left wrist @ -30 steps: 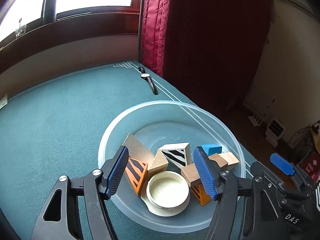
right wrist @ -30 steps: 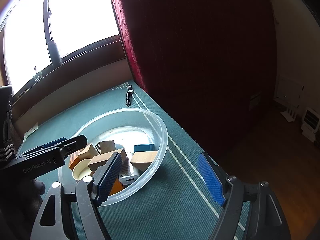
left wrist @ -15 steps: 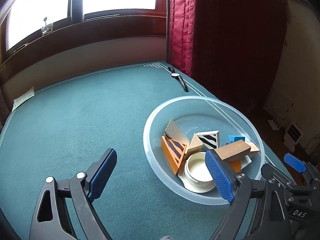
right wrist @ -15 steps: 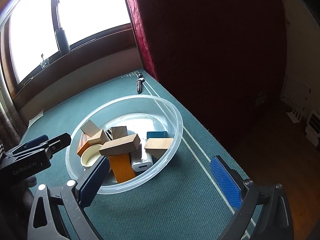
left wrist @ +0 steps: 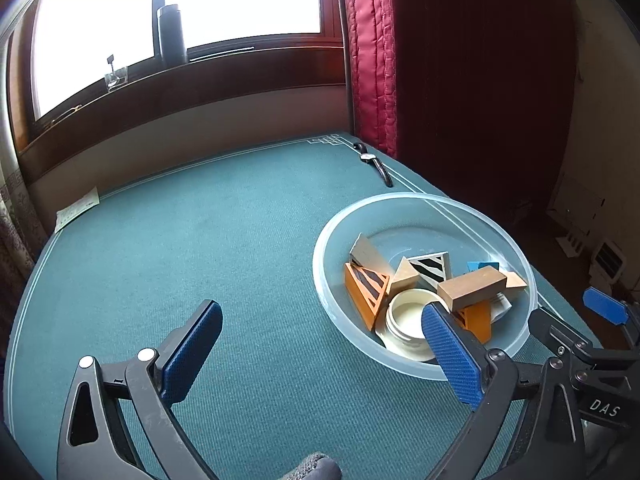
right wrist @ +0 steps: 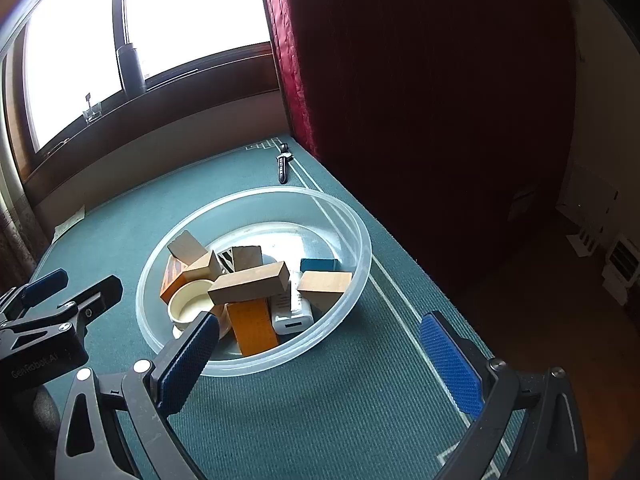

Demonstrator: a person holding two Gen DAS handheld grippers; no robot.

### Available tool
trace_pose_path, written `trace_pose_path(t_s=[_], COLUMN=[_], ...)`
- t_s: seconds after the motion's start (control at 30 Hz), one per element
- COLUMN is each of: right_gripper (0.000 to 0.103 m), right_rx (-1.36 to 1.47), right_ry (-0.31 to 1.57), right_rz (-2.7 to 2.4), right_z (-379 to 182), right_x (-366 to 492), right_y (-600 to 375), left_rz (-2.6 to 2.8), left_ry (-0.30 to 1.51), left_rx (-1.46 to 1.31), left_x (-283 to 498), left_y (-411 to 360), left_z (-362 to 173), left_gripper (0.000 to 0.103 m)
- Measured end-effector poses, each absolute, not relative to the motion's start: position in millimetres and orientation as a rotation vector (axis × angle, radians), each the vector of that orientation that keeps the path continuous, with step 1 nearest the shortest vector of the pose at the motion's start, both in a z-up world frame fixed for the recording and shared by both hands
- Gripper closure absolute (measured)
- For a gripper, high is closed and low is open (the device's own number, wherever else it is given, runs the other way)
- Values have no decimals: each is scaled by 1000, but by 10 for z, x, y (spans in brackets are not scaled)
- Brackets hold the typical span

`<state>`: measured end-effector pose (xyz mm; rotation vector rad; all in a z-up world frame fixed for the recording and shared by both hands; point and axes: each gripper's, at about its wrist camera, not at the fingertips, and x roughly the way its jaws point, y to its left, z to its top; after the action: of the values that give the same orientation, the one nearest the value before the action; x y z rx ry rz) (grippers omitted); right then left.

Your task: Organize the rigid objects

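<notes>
A clear plastic bowl (left wrist: 404, 203) stands on the green table near its right edge; it also shows in the right wrist view (right wrist: 352, 236). It holds several wooden blocks, a long plain block (left wrist: 472, 287) lying on top, orange striped pieces (left wrist: 366, 286), a blue block (right wrist: 318, 265), a cream round lid (left wrist: 404, 316) and a white gadget (right wrist: 292, 312). My left gripper (left wrist: 320, 350) is open and empty, left of and in front of the bowl. My right gripper (right wrist: 316, 354) is open and empty, in front of the bowl.
A wristwatch (left wrist: 374, 162) lies at the table's far right corner by the red curtain (left wrist: 372, 60). A paper slip (left wrist: 76, 210) lies at the far left edge. A dark bottle (left wrist: 172, 34) stands on the window sill. The table drops off to the floor on the right.
Both grippers have pulled back and up from the bowl. The left gripper has opened wide and swung left; the long plain block now lies on top of the pile.
</notes>
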<state>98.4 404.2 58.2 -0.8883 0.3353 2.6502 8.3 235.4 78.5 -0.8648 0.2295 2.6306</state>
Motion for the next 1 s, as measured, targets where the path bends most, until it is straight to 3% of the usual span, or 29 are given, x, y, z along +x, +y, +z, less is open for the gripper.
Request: trace_pose_path(t_s=[0.37, 1.0], right_gripper=[1, 1], right_rx=[-917, -952], right_ry=[139, 123], right_rz=[2646, 2630], right_z=[610, 564], right_x=[965, 944], right_y=[3874, 3865], left_rz=[2652, 2655], left_ry=[274, 355], left_rx=[-874, -899], left_x=[199, 204], left_y=[2345, 2429], left_z=[778, 721], left_gripper=[2, 0])
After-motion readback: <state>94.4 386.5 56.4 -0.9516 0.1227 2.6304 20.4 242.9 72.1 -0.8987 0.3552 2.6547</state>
